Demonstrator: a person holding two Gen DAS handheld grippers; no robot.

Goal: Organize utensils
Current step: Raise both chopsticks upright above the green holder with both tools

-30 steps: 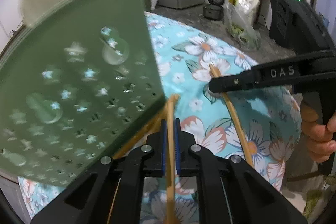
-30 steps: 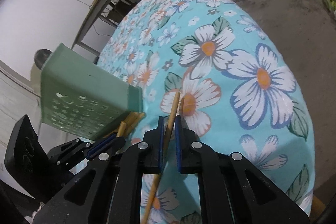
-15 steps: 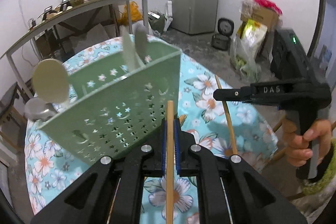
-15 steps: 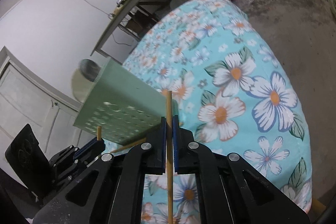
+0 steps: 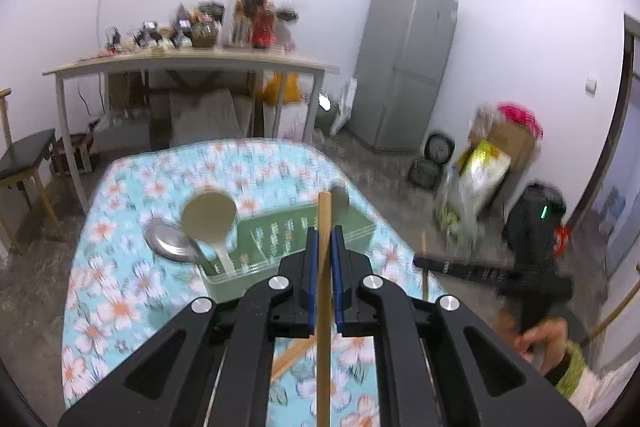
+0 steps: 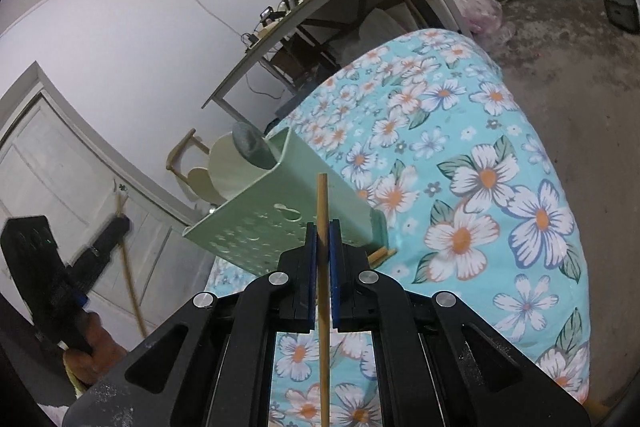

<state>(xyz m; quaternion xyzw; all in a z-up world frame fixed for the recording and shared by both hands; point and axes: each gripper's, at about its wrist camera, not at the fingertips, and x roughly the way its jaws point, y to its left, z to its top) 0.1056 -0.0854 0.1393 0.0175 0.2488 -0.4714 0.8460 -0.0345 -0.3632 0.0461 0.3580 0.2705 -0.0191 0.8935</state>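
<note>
Left wrist view only: spoons (image 5: pixel 188 239) inside green caddy (image 5: pixel 280 239) (compartments visible)

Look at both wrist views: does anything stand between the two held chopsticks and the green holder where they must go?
Nothing visible does. Each chopstick is clamped upright, above the floral cloth; the green holder lies just beyond, its middle compartments bare. Ladles fill only one end.

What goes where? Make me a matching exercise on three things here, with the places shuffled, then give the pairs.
Things:
1. silver metal spoon
2. green perforated plastic basket
3. upright thin wooden chopstick

Places:
A. clamped in the left gripper
B. on the floral blue tablecloth
C. standing in the basket, bowl up

Pairs: 1-C, 2-B, 3-A.
</note>
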